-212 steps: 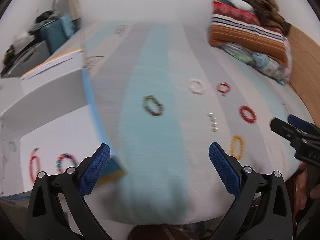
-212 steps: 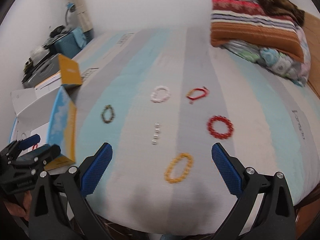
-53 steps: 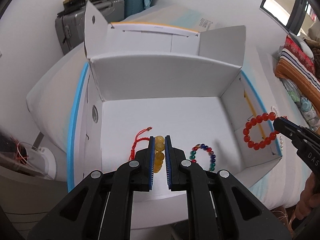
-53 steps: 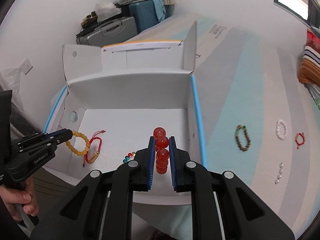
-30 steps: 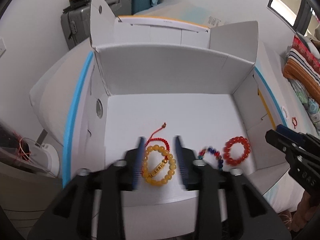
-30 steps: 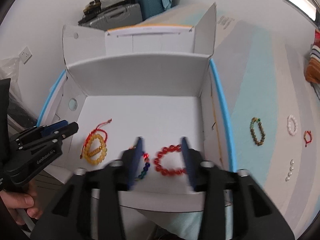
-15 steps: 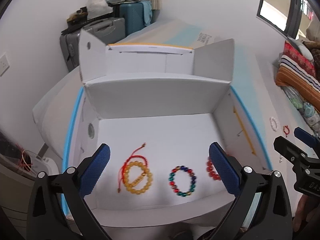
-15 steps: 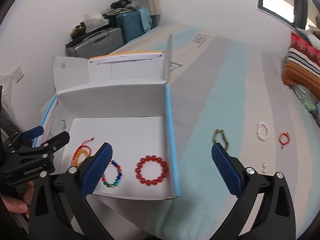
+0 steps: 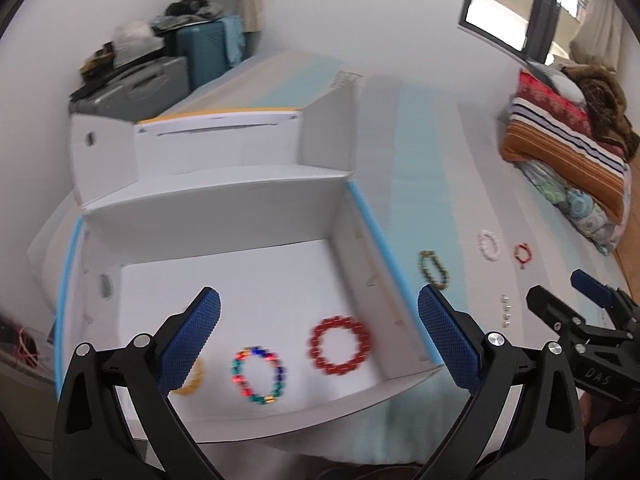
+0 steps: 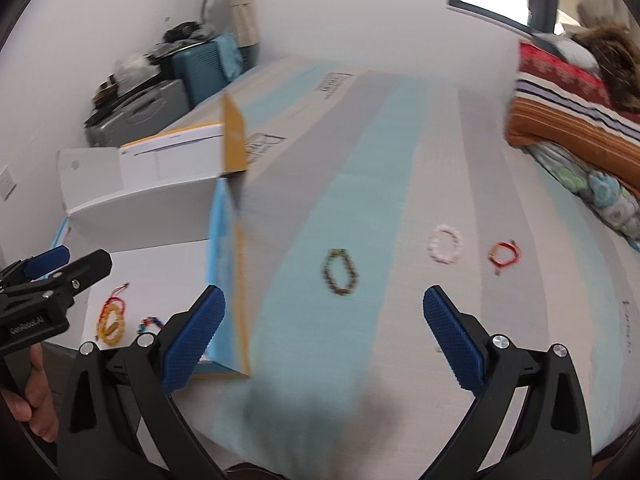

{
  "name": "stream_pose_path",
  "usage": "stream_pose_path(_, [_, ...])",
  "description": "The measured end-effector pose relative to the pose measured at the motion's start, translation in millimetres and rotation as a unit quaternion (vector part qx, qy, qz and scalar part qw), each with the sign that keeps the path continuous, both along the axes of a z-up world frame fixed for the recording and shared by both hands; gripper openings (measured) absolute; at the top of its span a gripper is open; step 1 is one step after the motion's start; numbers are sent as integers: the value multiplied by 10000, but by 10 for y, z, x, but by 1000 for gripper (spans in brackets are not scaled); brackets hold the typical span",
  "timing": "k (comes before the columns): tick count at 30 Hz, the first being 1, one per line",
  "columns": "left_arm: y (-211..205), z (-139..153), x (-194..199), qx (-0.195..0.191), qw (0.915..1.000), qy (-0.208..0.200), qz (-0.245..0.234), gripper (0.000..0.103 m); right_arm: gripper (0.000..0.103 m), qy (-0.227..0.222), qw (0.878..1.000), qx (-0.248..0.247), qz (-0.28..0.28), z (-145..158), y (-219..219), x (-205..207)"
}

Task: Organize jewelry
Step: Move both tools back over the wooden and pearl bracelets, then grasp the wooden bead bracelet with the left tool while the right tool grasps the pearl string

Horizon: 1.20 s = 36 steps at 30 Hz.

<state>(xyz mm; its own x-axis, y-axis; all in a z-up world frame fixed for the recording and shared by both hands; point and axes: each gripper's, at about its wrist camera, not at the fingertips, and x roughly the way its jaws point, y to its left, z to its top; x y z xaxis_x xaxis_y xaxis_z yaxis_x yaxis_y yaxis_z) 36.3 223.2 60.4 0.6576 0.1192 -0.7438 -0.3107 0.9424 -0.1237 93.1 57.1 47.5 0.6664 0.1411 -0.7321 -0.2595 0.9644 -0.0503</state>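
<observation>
Your left gripper (image 9: 318, 332) hangs with its blue pads spread wide and nothing between them, over the open white box (image 9: 224, 200). On the box floor just ahead of it lie the red bead bracelet (image 9: 340, 345) and the multicolour bracelet (image 9: 259, 375); the yellow bracelet (image 9: 192, 378) is half hidden behind the left pad. Your right gripper (image 10: 322, 334) is likewise spread and empty, over the bed (image 10: 400, 160) with its grey and pale blue stripes. Ahead of it, between the pads, lies the brown-green bracelet (image 10: 340, 271); further off and to its right sit the white bracelet (image 10: 445, 244) and the small red cord bracelet (image 10: 505, 257), near each other but apart. From the left camera, a short row of small silver pieces (image 9: 506, 311) rests on the sheet just beyond the right pad. The box sits at the bed's near left corner, off to the right gripper's left, its blue edge (image 10: 218, 248) against the sheet. Behind it, against the white wall, stand a grey suitcase (image 10: 138, 114) and a teal one (image 10: 202, 68) piled with clutter. At far right, folded striped blankets (image 10: 576, 120) are stacked on the bed below a window (image 9: 516, 4).
</observation>
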Motion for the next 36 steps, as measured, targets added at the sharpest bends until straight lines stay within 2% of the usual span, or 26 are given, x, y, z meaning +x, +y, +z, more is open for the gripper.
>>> stream_pose_path(9, [-697,-22,501,-96,9986,28,-524,97,95,98,9987,-52,-492,-113,-671,136])
stream_pose_path(17, [-1313,-216,1082,-113,9949,187,-988,97,95,349,9961,-144,-795,-442,-1111,340])
stream_pose_path(23, [-1612,-569,1543,-147,9922,409,-1171,97,95,643,9931,-108,-970,-790,-1363,561])
stream_pose_path(26, [-1641,-767,1669,-69,9920,485,-1167,97,95,803,9919,-102,-982,-1001,-1451,684])
stream_pose_path(29, [-1612,-1038,1786,-169,9921,592,-1097,97,95,996,9901,-100,-981,-1236,-1525,815])
stream_pose_path(31, [-1598,-1242,1866,-130,9916,724,-1061,96,89,1113,9891,-80,-960,-1367,-1549,878])
stream_pose_path(36, [-1493,-1529,1970,-160,9929,781,-888,95,74,1268,9879,-61,-895,-1559,-1547,950])
